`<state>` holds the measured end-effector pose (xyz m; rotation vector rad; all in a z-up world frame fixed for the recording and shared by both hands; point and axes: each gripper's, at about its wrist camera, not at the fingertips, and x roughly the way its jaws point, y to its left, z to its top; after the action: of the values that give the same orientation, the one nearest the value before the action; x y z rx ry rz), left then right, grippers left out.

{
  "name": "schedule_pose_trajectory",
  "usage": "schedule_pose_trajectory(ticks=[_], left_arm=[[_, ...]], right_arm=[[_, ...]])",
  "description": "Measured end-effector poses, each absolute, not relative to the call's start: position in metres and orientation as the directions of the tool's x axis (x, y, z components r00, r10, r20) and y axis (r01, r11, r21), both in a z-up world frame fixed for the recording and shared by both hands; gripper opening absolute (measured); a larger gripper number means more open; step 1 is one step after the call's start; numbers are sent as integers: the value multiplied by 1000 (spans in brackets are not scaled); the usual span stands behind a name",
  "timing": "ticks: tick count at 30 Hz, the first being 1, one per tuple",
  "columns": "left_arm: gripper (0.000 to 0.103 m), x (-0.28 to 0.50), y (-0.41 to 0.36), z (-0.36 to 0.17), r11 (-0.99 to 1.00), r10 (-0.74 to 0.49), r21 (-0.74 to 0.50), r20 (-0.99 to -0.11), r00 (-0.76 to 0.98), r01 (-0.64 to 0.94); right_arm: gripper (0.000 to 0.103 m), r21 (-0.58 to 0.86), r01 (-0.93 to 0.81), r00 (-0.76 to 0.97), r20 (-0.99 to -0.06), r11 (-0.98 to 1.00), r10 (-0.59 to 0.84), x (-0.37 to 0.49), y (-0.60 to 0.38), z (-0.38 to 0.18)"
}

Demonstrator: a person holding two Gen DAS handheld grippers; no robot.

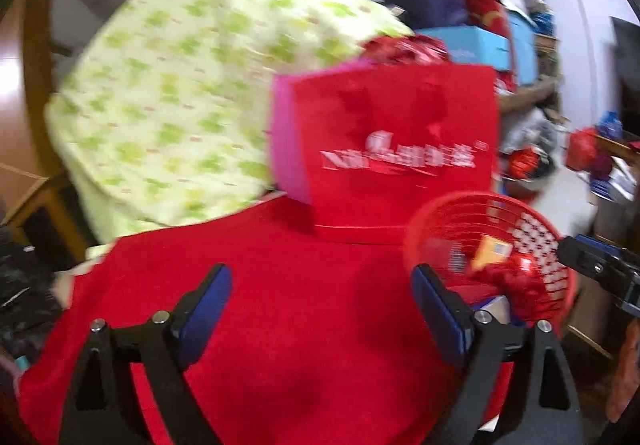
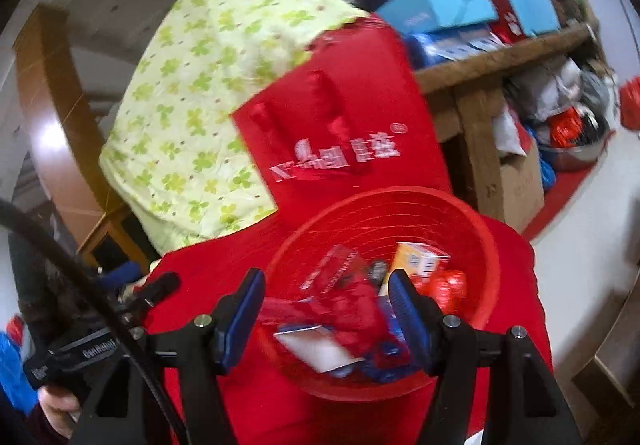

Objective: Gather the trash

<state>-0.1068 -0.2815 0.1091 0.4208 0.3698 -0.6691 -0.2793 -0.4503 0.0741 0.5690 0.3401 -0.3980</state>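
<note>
From the left wrist camera, the left gripper [image 1: 322, 301] hangs over a red cloth-covered table [image 1: 280, 285], its blue-padded tongs spread wide with nothing between them. Bare red cloth fills the room ahead of the fingers. Beyond it a red paper gift bag with white lettering and a pink side [image 1: 396, 149] stands upright near the far edge of the table. A folded pale green quilt with a clover print [image 1: 180, 85] leans behind and to the left of the bag, its lower corner resting on the cloth. A round red plastic mesh basket [image 1: 520, 245] sits at the right, just beside the right finger, its rim reaching the table's right edge. Inside lie crumpled red wrappers [image 1: 516, 277] and a small orange and white carton [image 1: 492, 251]. The tip of the other gripper enters from the far right edge, close to the basket rim. The picture is blurred.

From the right wrist camera, the right gripper [image 2: 326, 309] hovers directly above the basket [image 2: 460, 213], tongs wide and holding nothing. The collected trash lies in the basket below: red wrappers [image 2: 448, 283], the carton [image 2: 416, 261], a white card [image 2: 316, 349] and blue scraps. The gift bag [image 2: 344, 133] stands just behind the far rim, with the quilt [image 2: 192, 117] to its left. A wooden shelf [image 2: 480, 61] stacked with blue boxes [image 2: 440, 5] crowds the right side.
</note>
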Motion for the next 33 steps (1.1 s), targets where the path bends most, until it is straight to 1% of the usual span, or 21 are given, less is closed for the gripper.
schedule_pose_trajectory(ticks=[2,5,8,12,17,20,23,27,31,33], left_arm=[[96,-108,-257,118,748,-468,283,-415,780,600],[96,-108,-223,129,803,-390,307,-377,840,511],[97,-107,-195,138,835,-328,318,-367,871,448],[97,-108,-162,144,864,-284,307,-356,890,398],[97,-113,-127,145,885,-249,292,-361,899,362],[97,-112,-105,145,902,-229,262,-384,894,344],[97,-111,-87,143,914,-215,238,-400,891,328],[97,-109,-68,136,923,-173,251,-409,896,292],[97,-109,-49,130,940,-123,241,-419,900,240],[97,-110,-41,128,948,-104,230,-425,899,219]], right_arm=[[72,425,424,879,-406,800,-251,-272,-431,84],[73,384,371,896,-387,845,-218,-261,-399,97],[74,352,320,908,-379,879,-179,-249,-367,108],[74,323,281,913,-379,904,-149,-237,-327,118],[74,265,311,891,-417,913,-183,-225,-292,126],[74,230,323,875,-442,918,-198,-217,-275,128],[74,213,316,866,-462,925,-189,-210,-258,129],[74,201,298,858,-484,933,-170,-200,-241,128],[74,210,277,861,-488,938,-145,-196,-226,131],[74,202,288,864,-476,936,-163,-197,-220,133]])
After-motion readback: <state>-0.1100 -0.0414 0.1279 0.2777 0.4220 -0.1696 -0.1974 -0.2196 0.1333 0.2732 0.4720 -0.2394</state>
